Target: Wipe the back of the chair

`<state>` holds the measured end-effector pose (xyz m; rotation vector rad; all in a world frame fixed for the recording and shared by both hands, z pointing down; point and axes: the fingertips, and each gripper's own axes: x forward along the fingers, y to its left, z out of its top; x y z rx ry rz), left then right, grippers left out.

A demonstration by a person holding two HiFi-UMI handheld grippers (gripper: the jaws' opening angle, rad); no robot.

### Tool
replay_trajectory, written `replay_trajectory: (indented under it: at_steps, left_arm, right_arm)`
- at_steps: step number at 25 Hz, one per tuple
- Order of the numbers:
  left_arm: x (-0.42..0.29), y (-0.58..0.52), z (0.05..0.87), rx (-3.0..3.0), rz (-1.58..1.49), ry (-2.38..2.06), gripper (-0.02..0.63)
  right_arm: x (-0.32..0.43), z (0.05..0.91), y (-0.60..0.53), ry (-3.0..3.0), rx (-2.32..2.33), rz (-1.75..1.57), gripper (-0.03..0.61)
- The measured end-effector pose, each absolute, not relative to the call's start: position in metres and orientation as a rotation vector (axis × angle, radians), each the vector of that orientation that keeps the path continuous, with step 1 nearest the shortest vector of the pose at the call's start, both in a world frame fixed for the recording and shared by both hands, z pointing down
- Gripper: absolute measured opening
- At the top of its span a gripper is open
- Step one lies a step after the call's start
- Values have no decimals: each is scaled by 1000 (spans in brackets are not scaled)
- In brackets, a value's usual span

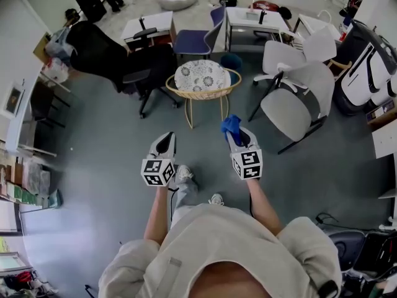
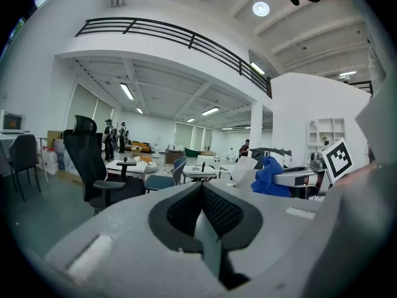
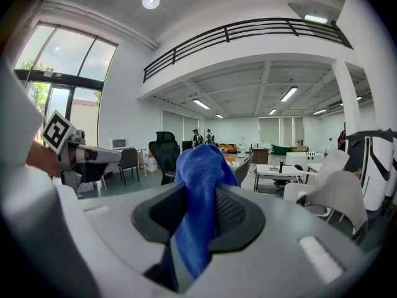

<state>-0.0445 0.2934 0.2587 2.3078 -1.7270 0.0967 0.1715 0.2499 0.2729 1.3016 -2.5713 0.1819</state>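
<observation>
Head view: the person's beige shirt [image 1: 217, 247] fills the bottom edge. Beyond it, the left gripper [image 1: 164, 143] and right gripper [image 1: 235, 134] sit side by side over grey floor, with a crumpled blue cloth [image 1: 231, 124] at the right one's tip. A round rattan chair with a patterned cushion [image 1: 201, 79] stands ahead, well apart; I cannot tell which chair is meant.

Left gripper view: the jaws are pressed together, with nothing between them.

Right gripper view: the jaws clamp one fold of the cloth. Held so narrowly, it may pull free when dragged across a chair back, and an unsteadied light chair may slide.
</observation>
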Motion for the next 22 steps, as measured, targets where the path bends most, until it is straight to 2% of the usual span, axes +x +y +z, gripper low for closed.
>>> replay_trajectory:
  at_steps: [22]
  left_arm:
    - [-157,101,269,2414,71,-1531,2]
  right_arm:
    - [55,264,84,-2463,1461,149,107]
